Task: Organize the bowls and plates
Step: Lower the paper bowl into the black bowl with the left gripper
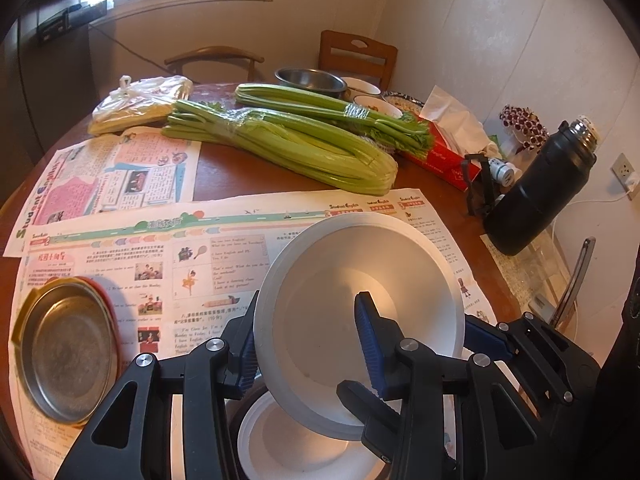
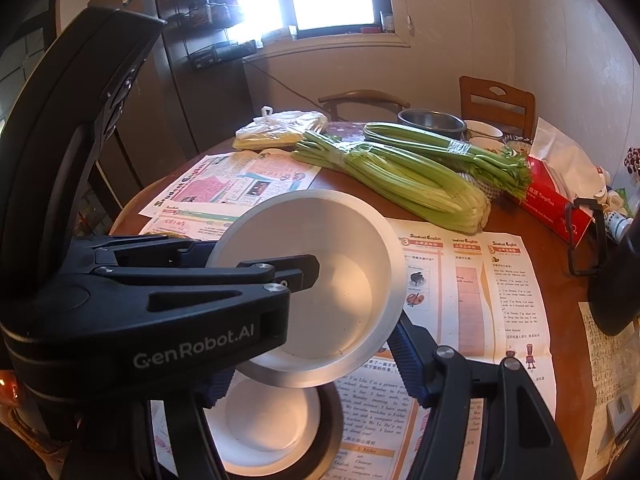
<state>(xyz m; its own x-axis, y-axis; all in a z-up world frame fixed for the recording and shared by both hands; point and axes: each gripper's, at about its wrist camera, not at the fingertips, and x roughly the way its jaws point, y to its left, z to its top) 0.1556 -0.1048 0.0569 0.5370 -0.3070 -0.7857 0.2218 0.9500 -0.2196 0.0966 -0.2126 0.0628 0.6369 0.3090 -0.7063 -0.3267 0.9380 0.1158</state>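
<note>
At the near edge of the bench, the left gripper (image 1: 308, 344), jaws clamped on its rim, holds a white bowl (image 1: 360, 280) tilted over another bowl (image 2: 264, 416). The right gripper (image 2: 316, 384) jaws stand apart. Stacking looks nearly done; the metal plate (image 1: 68, 348) remains.

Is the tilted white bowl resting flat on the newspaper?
No, the left gripper holds the white bowl tilted above another white bowl.

White bowl (image 1: 360, 280), green celery (image 1: 296, 144), red tissue box (image 1: 444, 160), black flask (image 1: 536, 196)
</note>
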